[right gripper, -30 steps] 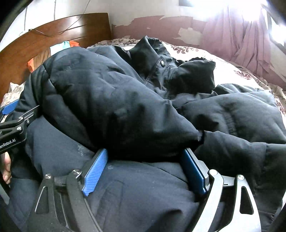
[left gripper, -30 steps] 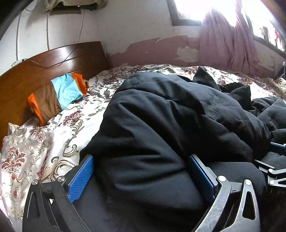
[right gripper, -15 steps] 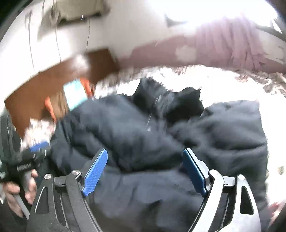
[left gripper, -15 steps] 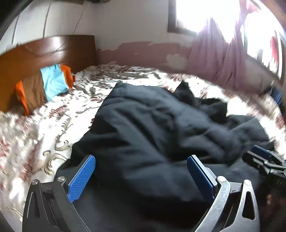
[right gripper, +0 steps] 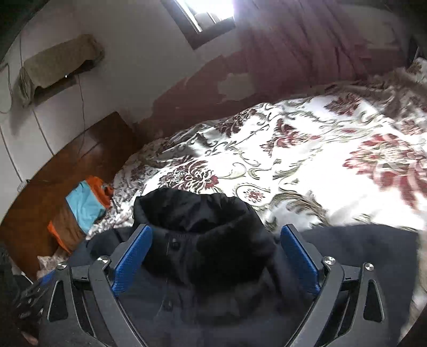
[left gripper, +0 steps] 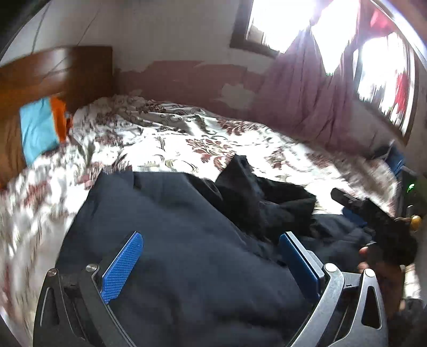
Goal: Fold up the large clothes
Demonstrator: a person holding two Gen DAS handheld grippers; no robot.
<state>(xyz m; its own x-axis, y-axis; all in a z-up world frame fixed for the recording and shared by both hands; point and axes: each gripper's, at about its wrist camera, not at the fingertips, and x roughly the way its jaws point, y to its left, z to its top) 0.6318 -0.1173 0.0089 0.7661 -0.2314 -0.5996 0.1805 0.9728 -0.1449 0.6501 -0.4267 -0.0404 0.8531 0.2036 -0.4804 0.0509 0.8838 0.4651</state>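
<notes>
The black coat [left gripper: 186, 253] lies bunched on the bed [left gripper: 165, 144]. The left tool [left gripper: 210, 256] and right tool [right gripper: 216, 256] both gape, released, over its padding and collar [right gripper: 197, 216]; the right has just narrowed slightly. Best to spread it flat before folding.

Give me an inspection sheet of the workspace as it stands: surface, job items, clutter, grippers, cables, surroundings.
Surface: floral bedspread, much of it bare.
Job's things: dark padded jacket bunched at the near edge; its collar stands up, snaps showing.
Clutter: blue, orange and brown pillow by the wooden headboard.
Grippers: left gripper and right gripper jaws wide, jacket between the pads; grip not clear.
Cables: thin wire down the wall.
Surroundings: peeling wall paint, pink curtain, bright window.
</notes>
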